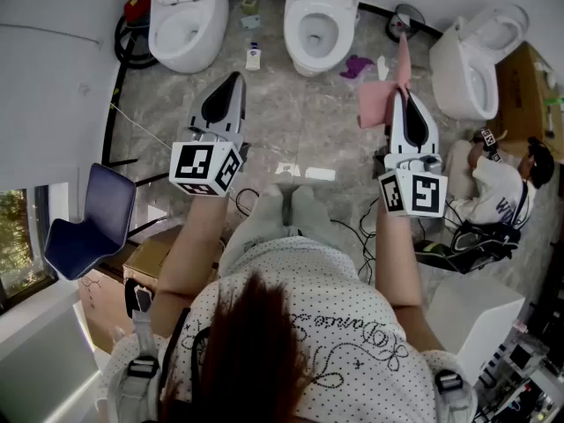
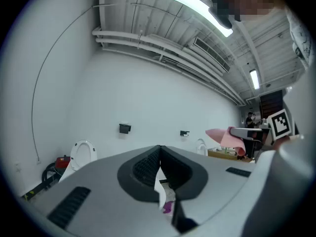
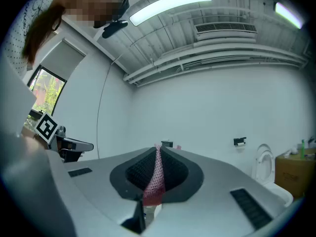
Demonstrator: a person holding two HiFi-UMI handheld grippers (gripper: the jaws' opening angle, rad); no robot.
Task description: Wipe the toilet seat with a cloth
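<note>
In the head view my right gripper (image 1: 404,93) is shut on a pink cloth (image 1: 381,95) that hangs left of and sticks up above its tip. In the right gripper view the pink cloth (image 3: 154,177) is pinched between the dark pads. My left gripper (image 1: 233,79) is held level beside it, shut with nothing in it; its jaws meet in the left gripper view (image 2: 159,158). Three white toilets stand ahead: left toilet (image 1: 187,16), middle toilet (image 1: 319,20) with its seat down and lid up, right toilet (image 1: 471,55). Both grippers hover well short of them.
A purple rag (image 1: 356,65) and small bottles (image 1: 253,56) lie on the tiled floor between the toilets. A blue chair (image 1: 92,223) stands at left. A person (image 1: 493,196) crouches at right beside cardboard boxes (image 1: 527,95). Cables (image 1: 352,232) cross the floor.
</note>
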